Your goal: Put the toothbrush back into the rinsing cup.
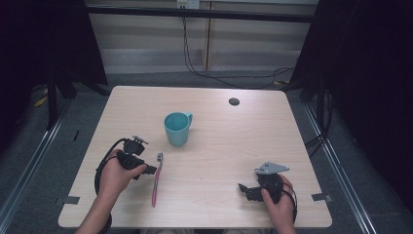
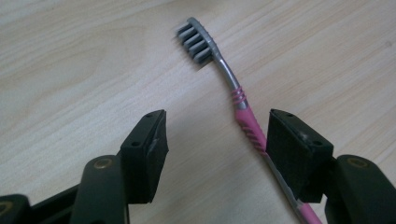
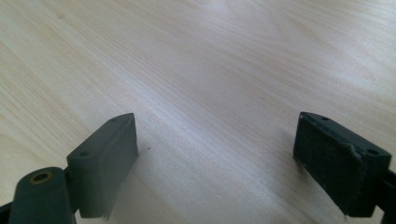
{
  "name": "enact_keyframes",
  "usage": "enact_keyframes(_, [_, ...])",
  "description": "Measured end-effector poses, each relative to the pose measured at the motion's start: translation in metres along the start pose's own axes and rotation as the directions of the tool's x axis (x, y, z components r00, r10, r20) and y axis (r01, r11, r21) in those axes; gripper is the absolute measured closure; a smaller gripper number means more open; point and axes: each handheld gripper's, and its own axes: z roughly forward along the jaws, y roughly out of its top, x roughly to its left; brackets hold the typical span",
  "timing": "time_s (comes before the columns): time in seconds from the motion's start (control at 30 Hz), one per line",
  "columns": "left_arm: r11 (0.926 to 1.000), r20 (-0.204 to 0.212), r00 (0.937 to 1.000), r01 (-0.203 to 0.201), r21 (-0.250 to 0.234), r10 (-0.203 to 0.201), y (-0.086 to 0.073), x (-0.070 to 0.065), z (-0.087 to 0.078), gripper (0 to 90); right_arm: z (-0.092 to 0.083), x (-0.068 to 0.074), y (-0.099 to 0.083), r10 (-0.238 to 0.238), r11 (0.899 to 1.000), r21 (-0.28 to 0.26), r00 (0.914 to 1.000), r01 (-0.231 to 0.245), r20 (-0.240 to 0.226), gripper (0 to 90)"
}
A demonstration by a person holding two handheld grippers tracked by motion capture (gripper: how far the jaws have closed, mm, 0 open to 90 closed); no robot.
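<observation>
Table [image 1: 234,146]: light wood top, one dark round grommet [image 1: 234,101] near the far edge. Teal mug [image 1: 177,127] stands upright around centre-left, handle to its far right, looks empty from the high view.

Left gripper [image 1: 146,169] sits low at the near-left, jaws spread wide, nothing clamped. Right gripper [image 1: 242,189] is at the near-right, well apart from everything, jaws also wide, bare tabletop between them.

Toothbrush [image 2: 243,116]: pink handle, grey neck, grey bristles, lying flat just near of the mug, head toward it. In the left gripper view the handle runs beside the inner face of one jaw, touching or nearly so; can't tell which. It isn't centred in the gap.

My read: the step is a pickup of the brush w/ the left gripper, prob for the mug.

Risks from here:
- Off-centre grab: closing now, one pad meets the handle first and shoves it sideways, so it could roll or skid.
- Handle is thin and flat on the table, so pads may scrape the wood or close over the top of it and squirt it out.
- Pinch near the tail end means the head droops or pivots on lift.
- Mug is light, so a long brush dropped against the rim could tip it.

Labels: no brand or text readable on brush, mug or grippers.
</observation>
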Motion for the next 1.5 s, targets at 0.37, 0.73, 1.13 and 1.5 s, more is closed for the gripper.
enact_keyframes(0.37, [0.9979,0.011,0.9997,0.020,0.061,-0.021,0.010,-0.006,0.007,42.2,0.000,0.000,0.000,0.000,1.000,0.000,1.0000,0.000,0.000,13.0])
enact_keyframes(0.73, [0.9922,-0.029,0.9981,0.057,0.111,-0.054,0.014,-0.009,0.016,45.9,0.000,0.000,0.000,0.000,1.000,-0.001,1.0000,0.000,-0.003,12.9])
enact_keyframes(1.13, [0.9874,-0.025,0.9941,0.108,0.116,-0.106,0.017,-0.011,0.020,48.7,0.000,0.000,0.000,-0.002,1.000,-0.001,1.0000,0.002,-0.005,12.9])
enact_keyframes(1.5, [0.9820,-0.035,0.9909,0.134,0.133,-0.130,0.019,-0.014,0.025,58.4,0.000,0.000,0.000,-0.002,1.000,0.000,1.0000,0.002,-0.006,12.9])
